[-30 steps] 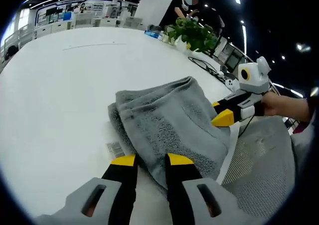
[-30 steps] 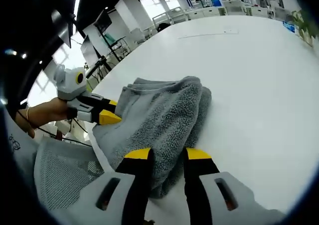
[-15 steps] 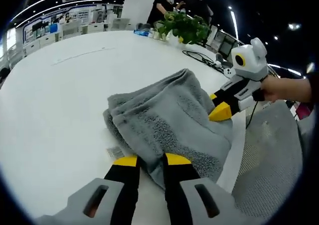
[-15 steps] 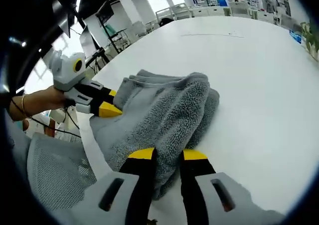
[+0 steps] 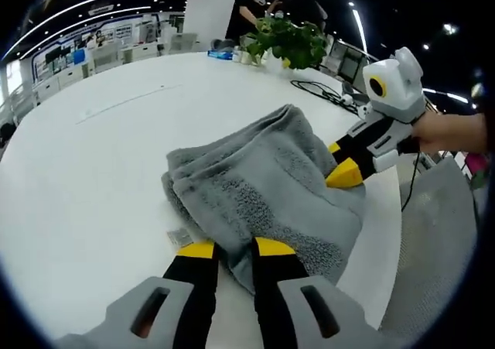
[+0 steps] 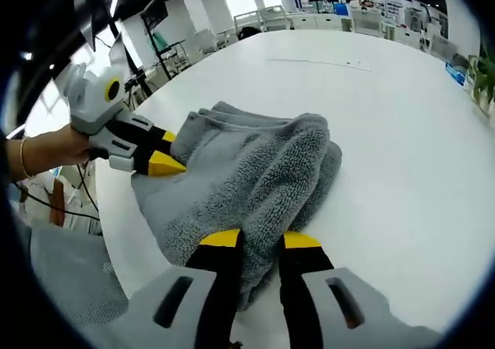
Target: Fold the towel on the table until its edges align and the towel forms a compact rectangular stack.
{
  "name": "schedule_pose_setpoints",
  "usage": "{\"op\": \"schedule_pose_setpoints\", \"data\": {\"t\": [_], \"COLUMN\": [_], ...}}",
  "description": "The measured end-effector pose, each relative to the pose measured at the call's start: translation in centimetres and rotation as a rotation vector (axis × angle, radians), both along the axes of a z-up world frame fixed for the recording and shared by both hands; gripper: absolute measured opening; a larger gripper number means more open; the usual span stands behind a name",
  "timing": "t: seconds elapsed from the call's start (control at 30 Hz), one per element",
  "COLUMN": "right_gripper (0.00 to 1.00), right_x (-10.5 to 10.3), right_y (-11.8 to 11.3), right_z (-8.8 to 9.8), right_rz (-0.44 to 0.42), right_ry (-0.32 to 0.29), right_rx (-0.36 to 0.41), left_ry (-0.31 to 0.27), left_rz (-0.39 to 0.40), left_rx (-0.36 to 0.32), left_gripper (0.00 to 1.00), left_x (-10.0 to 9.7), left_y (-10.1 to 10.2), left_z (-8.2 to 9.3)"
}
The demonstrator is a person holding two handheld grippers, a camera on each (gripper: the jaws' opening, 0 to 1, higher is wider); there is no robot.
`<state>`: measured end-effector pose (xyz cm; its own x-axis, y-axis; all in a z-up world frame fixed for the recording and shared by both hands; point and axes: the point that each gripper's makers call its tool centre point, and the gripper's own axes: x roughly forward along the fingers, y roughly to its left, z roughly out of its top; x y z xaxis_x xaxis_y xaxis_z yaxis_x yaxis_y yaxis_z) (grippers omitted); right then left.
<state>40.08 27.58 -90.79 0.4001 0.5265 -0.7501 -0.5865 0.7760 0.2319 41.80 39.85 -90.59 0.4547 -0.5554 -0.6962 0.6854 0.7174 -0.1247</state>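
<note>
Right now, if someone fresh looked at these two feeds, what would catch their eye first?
The bunched grey towel in the middle of the white table, with both yellow-tipped grippers closed on its near edge: the left gripper at one corner, the right gripper at the other. Next, the green potted plant at the table's far edge in the left gripper view.

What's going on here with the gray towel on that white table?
A person holds a tool in each hand and is folding a gray towel on a white table. The left tool is shut on the towel at one near corner, and the right tool is shut on the other. The towel lies bunched in several layers near the table's edge, not yet a neat rectangular stack.
</note>
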Motion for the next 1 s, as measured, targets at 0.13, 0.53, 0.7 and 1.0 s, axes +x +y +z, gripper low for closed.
{"op": "schedule_pose_setpoints", "data": {"t": [0.13, 0.53, 0.7, 1.0], "right_gripper": [0.16, 0.16, 0.16, 0.16], "right_x": [1.7, 5.8, 6.7, 7.9], "right_y": [-0.1, -0.2, -0.3, -0.4], "right_z": [0.0, 0.0, 0.0, 0.0], "right_rz": [-0.004, 0.005, 0.008, 0.009], "right_ry": [-0.020, -0.031, -0.033, -0.049], "right_rx": [-0.006, -0.051, -0.063, -0.044], "left_ry": [-0.001, -0.070, -0.092, -0.080], "left_rz": [-0.002, -0.018, -0.027, 0.007], "left_rx": [0.006, 0.066, 0.069, 0.036], "left_gripper": [0.16, 0.14, 0.14, 0.14], "left_x": [1.7, 5.6, 6.6, 7.6], "left_y": [0.0, -0.2, -0.2, -0.1], "left_z": [0.0, 0.2, 0.1, 0.1]}}
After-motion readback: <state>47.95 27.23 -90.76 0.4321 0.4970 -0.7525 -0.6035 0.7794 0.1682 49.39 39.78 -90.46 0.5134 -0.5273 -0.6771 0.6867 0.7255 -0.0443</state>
